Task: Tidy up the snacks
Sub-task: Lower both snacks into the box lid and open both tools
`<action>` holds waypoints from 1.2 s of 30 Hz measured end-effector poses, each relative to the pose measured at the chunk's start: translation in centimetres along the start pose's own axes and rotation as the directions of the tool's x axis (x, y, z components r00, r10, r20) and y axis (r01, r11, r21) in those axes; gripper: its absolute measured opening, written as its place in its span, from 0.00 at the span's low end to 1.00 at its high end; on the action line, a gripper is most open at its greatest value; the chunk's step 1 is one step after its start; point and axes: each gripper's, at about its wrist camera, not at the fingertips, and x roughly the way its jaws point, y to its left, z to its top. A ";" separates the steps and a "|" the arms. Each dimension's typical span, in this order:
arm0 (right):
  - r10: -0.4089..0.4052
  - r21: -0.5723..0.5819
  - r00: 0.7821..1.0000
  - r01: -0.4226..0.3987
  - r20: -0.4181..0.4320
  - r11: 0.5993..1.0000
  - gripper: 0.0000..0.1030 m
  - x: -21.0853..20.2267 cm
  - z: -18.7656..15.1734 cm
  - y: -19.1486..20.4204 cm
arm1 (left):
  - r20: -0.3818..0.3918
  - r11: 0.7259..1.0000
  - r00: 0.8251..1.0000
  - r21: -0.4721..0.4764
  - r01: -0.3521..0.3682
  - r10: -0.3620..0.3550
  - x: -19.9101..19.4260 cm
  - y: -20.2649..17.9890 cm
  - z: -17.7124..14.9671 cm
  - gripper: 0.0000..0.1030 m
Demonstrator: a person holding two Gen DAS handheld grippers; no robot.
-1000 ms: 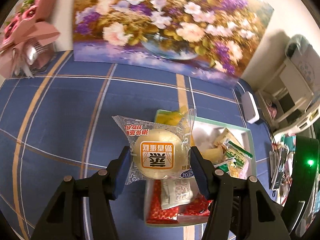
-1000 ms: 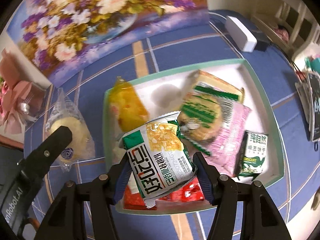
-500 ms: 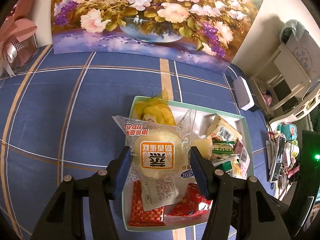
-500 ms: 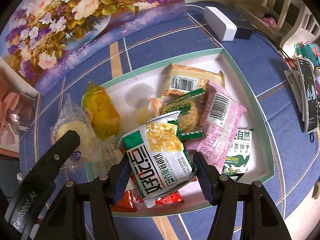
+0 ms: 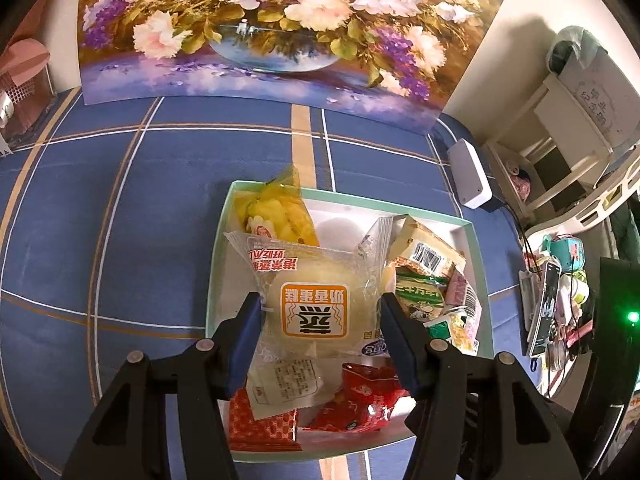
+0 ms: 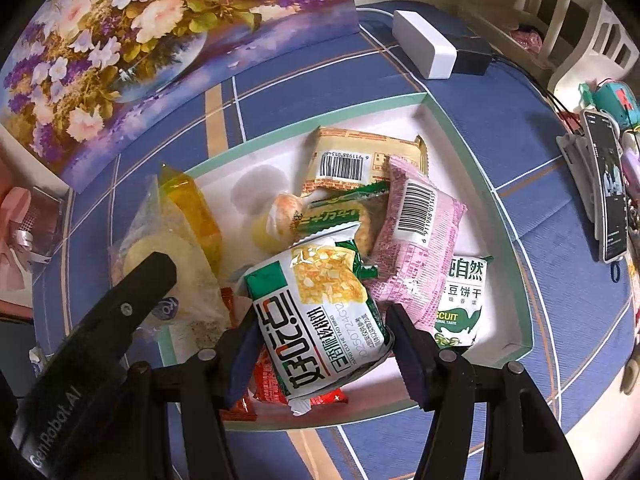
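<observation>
Blue checked cloth covers the table (image 5: 160, 208), with a flower painting (image 5: 280, 28) propped along its far edge, and near the middle sits the green-rimmed tray (image 6: 516, 276) where the snacks are being gathered. Over its near left part the left gripper (image 5: 320, 320) has its fingers clamped on a clear-wrapped steamed cake (image 5: 314, 312), squeezed at the wrapper's sides so the bun hangs free for a drop. The right gripper (image 6: 320, 344) likewise pinches a green-and-white snack packet (image 6: 324, 316) by its lower half, above the tray's near edge; both packs appear to be carried in together to save a trip. Already in the tray lie a yellow packet (image 6: 196, 212) at the left wall, a beige biscuit pack (image 6: 360, 160) at the back, a pink packet (image 6: 416, 240), a green-labelled biscuit pack (image 6: 460, 300) and red sachets (image 5: 352, 404) near the front. Bare white floor at the back centre looks like the roomiest landing spot. Beyond the tray, a white box (image 6: 424, 46) with a cable rests on the cloth.
</observation>
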 end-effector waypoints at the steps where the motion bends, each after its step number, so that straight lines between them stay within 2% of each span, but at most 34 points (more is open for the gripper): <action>1: 0.000 0.000 1.000 0.000 0.000 1.000 0.62 0.0 0.0 0.0 | -0.003 1.000 1.000 -0.004 0.004 -0.004 0.1 0.1 0.0 0.59; 11: 0.000 -0.009 1.000 0.000 -0.005 1.000 0.62 0.2 0.0 0.3 | -0.008 0.999 0.999 -0.031 0.038 -0.038 -0.5 0.3 0.1 0.62; 16: -0.002 -0.007 1.000 0.002 -0.003 1.000 0.63 0.2 0.0 0.3 | 0.013 0.999 1.000 -0.045 0.024 -0.024 -1.3 0.8 0.3 0.62; 19: 0.001 0.000 1.000 -0.001 0.000 1.000 0.64 0.1 0.1 0.2 | 0.024 0.998 0.999 -0.059 -0.022 0.023 -1.6 1.6 0.3 0.62; 22: 0.014 0.018 1.000 -0.014 0.009 1.000 0.69 -0.1 0.2 -0.2 | 0.024 0.994 0.997 -0.071 -0.078 0.080 -1.6 2.7 0.3 0.68; 25: 0.016 0.028 1.000 -0.016 0.022 0.999 0.72 -0.5 0.2 -0.3 | 0.020 0.989 0.993 -0.093 -0.115 0.118 -1.6 4.1 0.2 0.69; 33: 0.032 0.026 0.997 -0.034 0.066 0.999 0.72 -2.0 0.4 0.1 | 0.023 0.969 0.976 -0.131 -0.210 0.215 -2.0 7.0 -0.4 0.80; 36: 0.056 0.016 0.994 -0.058 0.089 0.998 0.80 -2.6 0.4 0.5 | 0.033 0.959 0.967 -0.136 -0.247 0.254 -2.3 7.8 -0.4 0.80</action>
